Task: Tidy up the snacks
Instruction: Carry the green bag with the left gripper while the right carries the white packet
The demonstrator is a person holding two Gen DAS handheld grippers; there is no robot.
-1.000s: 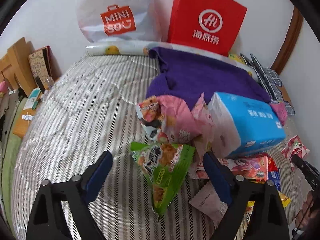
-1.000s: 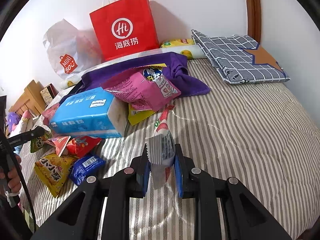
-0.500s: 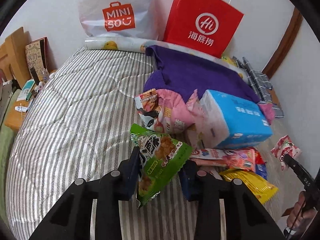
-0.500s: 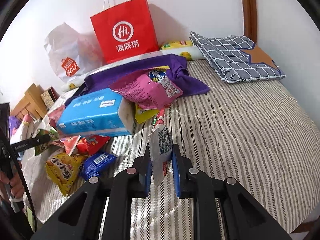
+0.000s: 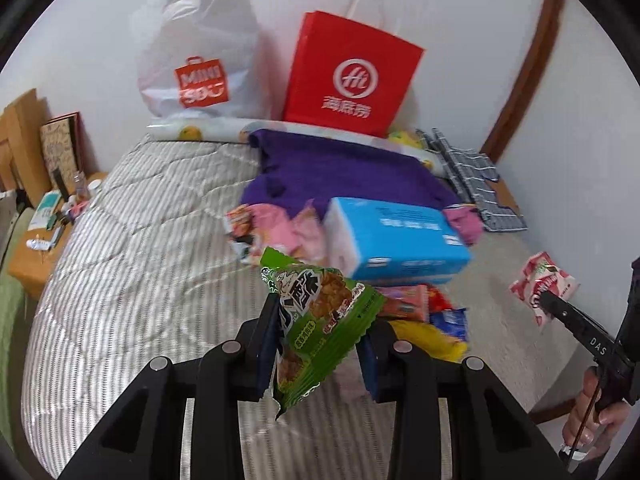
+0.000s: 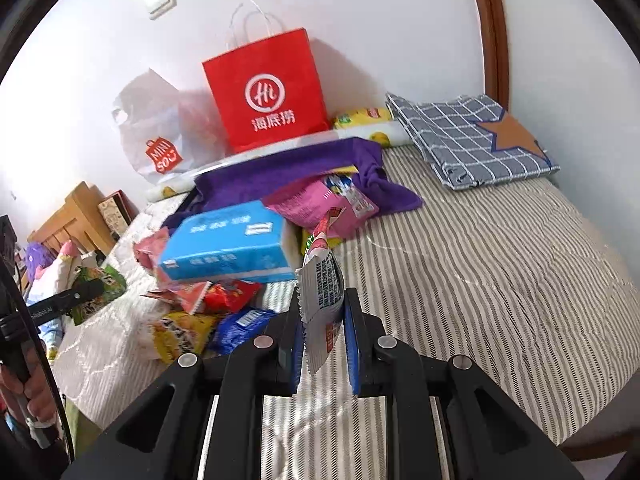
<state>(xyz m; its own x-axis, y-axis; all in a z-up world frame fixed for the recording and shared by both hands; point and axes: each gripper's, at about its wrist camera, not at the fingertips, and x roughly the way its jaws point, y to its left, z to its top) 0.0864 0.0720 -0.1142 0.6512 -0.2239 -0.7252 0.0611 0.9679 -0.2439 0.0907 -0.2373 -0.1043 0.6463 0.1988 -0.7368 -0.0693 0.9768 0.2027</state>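
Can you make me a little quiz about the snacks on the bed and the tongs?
1. True or false: the left tongs are shut on the green snack bag.
2. What do the right tongs hold? A) the blue tissue pack B) a red and white snack packet C) the purple cloth
3. Fill in: the red paper bag stands against the ____, behind the purple cloth.

Key: 1 true; 2 B; 3 wall.
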